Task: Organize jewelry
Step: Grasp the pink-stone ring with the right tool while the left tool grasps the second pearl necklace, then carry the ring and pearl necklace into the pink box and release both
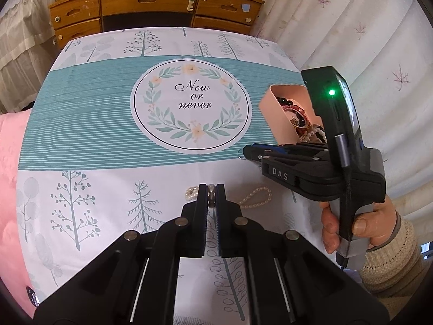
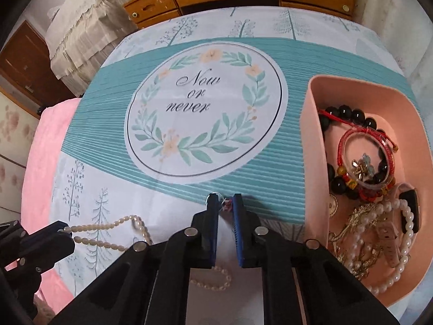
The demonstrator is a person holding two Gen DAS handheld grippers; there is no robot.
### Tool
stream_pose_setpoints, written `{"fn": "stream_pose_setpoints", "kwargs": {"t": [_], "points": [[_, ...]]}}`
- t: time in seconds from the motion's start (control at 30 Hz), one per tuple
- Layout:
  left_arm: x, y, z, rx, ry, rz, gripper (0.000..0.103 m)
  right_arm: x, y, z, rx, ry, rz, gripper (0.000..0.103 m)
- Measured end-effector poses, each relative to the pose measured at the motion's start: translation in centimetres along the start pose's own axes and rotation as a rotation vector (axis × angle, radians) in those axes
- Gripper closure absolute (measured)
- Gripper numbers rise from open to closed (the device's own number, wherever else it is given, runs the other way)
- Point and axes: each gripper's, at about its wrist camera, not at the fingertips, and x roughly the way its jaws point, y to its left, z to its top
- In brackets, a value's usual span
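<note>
Jewelry's mostly piled in the pink tray at 3 o'clock on the surface. Left hand-held gripper is clenched on a pearl strand at 6 o'clock. Right hand-held gripper is pinching a small ring.

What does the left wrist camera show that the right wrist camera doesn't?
Only the left wrist view shows the person's hand gripping the right gripper's handle, with its green indicator light.

Only the right wrist view shows the pink plastic tray fully, including the red cord bracelet and white round-pearl bracelet, plus the small item pinched in the right gripper.

Both show the teal "Now or never" tablecloth, the white rice-pearl strand and the left gripper, shut on it.
</note>
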Motion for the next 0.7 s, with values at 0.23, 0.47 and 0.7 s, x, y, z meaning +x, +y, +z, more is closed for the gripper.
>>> {"fn": "stream_pose_setpoints", "kwargs": {"t": [0.23, 0.47, 0.7], "points": [[-0.3, 0.3, 0.1, -0.012, -0.007, 0.005, 0.100, 0.0, 0.6, -0.1, -0.017, -0.018, 0.003, 0.096], [-2.2, -0.9, 1.4, 0.009, -0.050, 0.009, 0.100, -4.2, 0.0, -1.1, -0.009, -0.109, 0.059, 0.096], [-5.7, -5.3, 4.8, 0.076, -0.150, -0.014, 0.100, -11.1, -3.6, -2.8, 0.039, -0.265, 0.061, 0.096]]}}
